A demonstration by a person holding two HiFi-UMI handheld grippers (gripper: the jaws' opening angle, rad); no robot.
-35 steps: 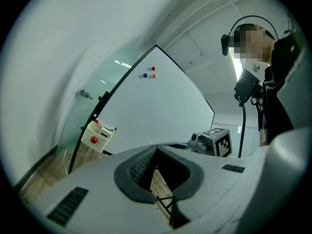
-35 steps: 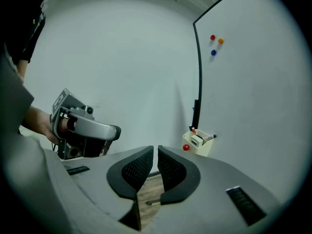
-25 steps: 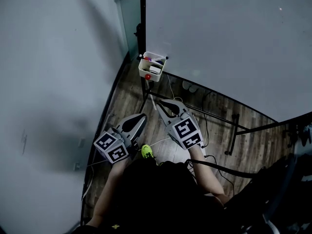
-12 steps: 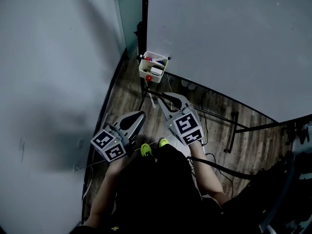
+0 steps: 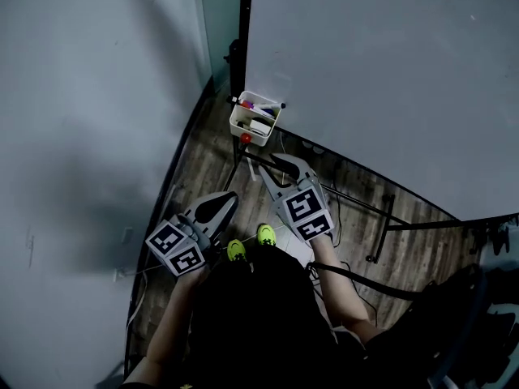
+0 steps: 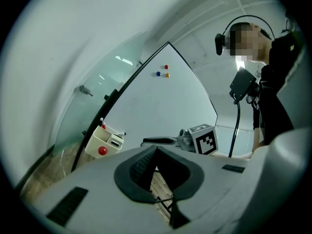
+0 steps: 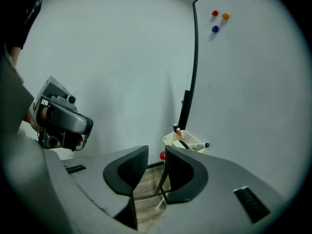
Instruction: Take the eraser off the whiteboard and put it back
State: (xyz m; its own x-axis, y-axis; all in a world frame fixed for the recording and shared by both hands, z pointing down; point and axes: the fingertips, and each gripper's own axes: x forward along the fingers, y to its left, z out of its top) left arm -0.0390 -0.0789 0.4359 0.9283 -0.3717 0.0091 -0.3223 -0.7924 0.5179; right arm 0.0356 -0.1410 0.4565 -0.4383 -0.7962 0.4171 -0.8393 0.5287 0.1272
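Right tongs (image 7: 156, 155) stand apart, just spreading, nothing between them; left tongs (image 6: 156, 150) are pinched together. Eraser (image 5: 259, 126), a pale block barely readable, sits in the holder (image 5: 241, 122) at the whiteboard's (image 5: 381, 79) lower corner.

Left gripper (image 5: 228, 196) held level, jaws together, right gripper (image 5: 272, 165) tipped downward — jaws just opening, nothing between them

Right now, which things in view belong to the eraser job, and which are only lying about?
For the job: whiteboard; white holder at its corner; pale block inside it, possibly the eraser.
Just lying about: markers in the holder; three magnets on the board; red knob on the holder's front.
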